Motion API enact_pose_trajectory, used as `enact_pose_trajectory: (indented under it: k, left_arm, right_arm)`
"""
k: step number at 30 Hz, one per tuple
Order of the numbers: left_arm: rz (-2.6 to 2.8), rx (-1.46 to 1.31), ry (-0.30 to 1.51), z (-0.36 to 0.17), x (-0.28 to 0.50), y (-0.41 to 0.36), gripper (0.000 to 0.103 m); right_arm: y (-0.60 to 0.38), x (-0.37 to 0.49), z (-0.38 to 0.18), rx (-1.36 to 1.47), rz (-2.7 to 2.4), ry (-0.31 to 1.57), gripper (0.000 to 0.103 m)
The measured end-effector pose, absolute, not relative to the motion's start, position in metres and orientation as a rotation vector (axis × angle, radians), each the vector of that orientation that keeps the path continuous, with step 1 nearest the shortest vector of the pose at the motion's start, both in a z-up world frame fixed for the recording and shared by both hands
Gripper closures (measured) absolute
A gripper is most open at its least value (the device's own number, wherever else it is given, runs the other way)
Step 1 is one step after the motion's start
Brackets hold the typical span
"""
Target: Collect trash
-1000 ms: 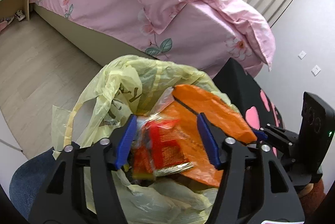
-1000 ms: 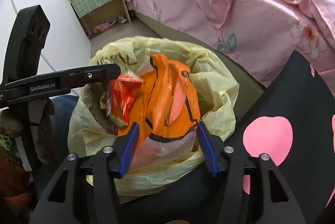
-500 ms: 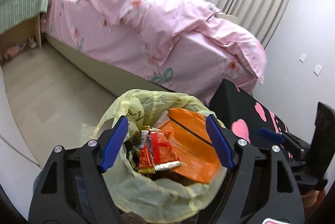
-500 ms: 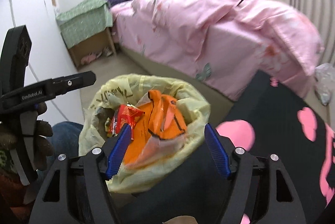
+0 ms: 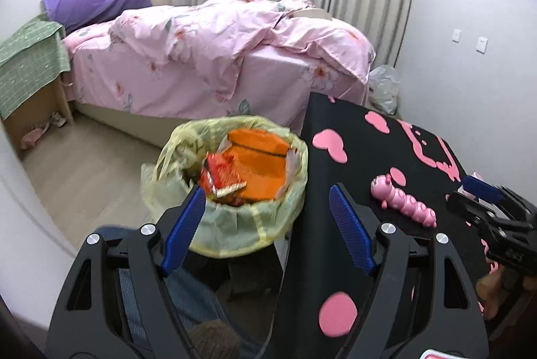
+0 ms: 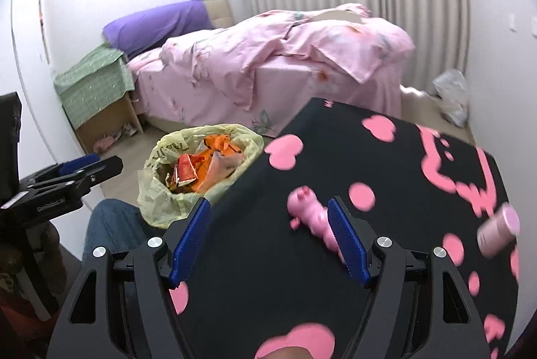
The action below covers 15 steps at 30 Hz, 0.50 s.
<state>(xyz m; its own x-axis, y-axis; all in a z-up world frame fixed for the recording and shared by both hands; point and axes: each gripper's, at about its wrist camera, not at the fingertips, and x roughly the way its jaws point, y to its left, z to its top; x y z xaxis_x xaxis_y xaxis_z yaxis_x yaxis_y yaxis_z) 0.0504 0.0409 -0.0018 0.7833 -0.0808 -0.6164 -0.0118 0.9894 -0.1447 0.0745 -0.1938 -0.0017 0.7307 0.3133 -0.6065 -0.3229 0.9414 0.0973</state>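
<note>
The yellow trash bag (image 5: 231, 191) sits on the floor beside the black tabletop (image 5: 386, 157), at its 9 o'clock side, stuffed with an orange wrapper (image 5: 258, 162) and a red snack packet (image 5: 220, 172). Both grippers are clear of it. The left gripper (image 5: 268, 221) has just been opening and stands spread with nothing between its jaws. The right gripper (image 6: 270, 229), likewise just opened and empty, is spread over the tabletop, where a pink caterpillar toy (image 6: 312, 218) lies at 1 o'clock. A pink bed (image 5: 218, 56) stands beyond.
</note>
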Motion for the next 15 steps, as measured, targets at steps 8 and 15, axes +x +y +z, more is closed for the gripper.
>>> enact_pose_trajectory:
  k: [8,15]
  left_arm:
    - [-0.047,-0.067,0.655,0.005,0.014,0.022,0.03]
    - [-0.006,-0.078,0.634,0.011,0.004,0.031,0.031]
  right_arm:
    - [-0.197,0.011,0.006,-0.061,0.253,0.603,0.035]
    - [-0.191,0.003,0.005,-0.081,0.254,0.619,0.035]
